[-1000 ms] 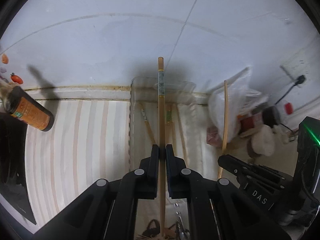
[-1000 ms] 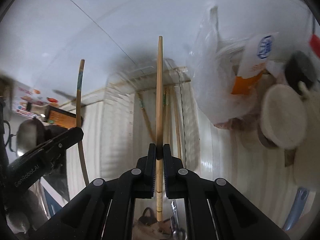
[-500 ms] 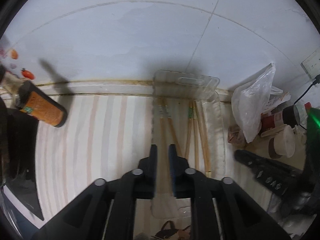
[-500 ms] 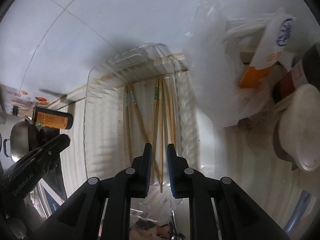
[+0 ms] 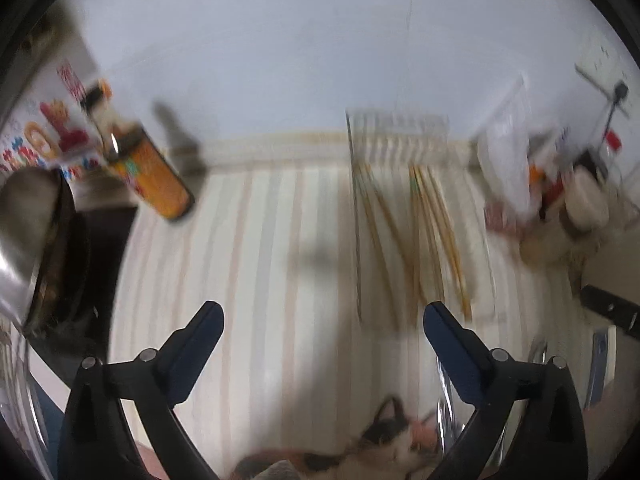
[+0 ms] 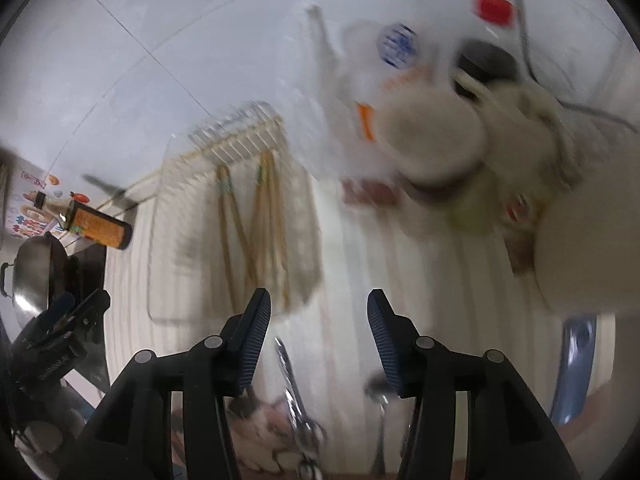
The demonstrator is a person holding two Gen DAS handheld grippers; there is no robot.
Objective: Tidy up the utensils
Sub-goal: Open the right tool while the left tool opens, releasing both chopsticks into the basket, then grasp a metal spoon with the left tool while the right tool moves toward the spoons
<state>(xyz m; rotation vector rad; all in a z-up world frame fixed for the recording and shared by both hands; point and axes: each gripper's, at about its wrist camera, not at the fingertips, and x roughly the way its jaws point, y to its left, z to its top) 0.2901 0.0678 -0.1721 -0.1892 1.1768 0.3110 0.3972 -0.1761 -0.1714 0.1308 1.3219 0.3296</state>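
Several wooden chopsticks [image 5: 424, 232] lie in a clear plastic tray [image 5: 356, 216] on the striped mat; they also show in the right wrist view [image 6: 264, 224] inside the tray [image 6: 160, 248]. My left gripper [image 5: 322, 320] is open and empty, back from the tray's near left corner. My right gripper [image 6: 319, 308] is open and empty, just right of the tray's near end. Metal spoons [image 6: 294, 392] lie below the right gripper. Both views are blurred.
A soy sauce bottle [image 5: 148, 168] stands at the left by a steel wok [image 5: 24, 240]. Plastic bags and lidded jars [image 6: 432, 148] crowd the right. A cat-print cloth [image 5: 380, 444] lies at the near edge. A white tiled wall stands behind.
Both grippers let go of their chopsticks, which now lie in the tray. Both have opened wide and pulled back from the tray.
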